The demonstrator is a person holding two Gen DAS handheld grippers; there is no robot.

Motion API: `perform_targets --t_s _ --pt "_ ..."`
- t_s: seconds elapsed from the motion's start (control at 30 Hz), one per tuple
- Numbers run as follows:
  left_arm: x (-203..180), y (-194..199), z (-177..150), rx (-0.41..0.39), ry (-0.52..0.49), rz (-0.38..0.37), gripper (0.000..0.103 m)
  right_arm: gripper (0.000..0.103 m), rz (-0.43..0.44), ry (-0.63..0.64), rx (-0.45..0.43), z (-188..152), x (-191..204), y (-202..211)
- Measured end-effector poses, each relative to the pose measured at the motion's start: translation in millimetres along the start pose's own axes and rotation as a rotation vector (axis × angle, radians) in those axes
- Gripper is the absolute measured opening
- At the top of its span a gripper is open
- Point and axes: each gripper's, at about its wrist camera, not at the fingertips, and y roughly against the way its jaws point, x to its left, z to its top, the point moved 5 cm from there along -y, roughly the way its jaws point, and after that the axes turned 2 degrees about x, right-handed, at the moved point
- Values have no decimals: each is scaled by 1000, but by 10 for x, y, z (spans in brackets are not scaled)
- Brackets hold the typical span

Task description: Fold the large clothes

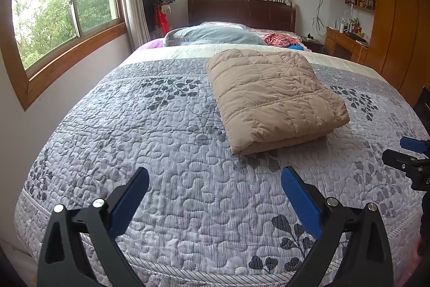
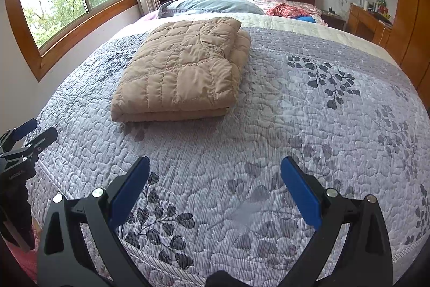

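Grey quilted bedspread — folded tan jacket mid-bed, wide margins around.

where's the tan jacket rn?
The folded tan jacket lies on the grey bedspread mid-bed, right of centre in the left wrist view and left of centre in the right one, just short of the grey pillow; both claws are open and clear of it.

A tan quilted garment is showing a stitched grid of squares. The bedspread under it is wearing pale grey-lilac pebble quilting with dark grey leaf sprigs, and a cream band at the far end. Both grippers, left and right, are showing black frames with blue pads.
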Motion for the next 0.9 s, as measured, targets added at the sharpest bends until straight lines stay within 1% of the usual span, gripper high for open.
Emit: perform_targets --t_s 0.9 --pt "-28 -54 -11 18 -11 -10 99 98 4 13 8 -14 6 -38"
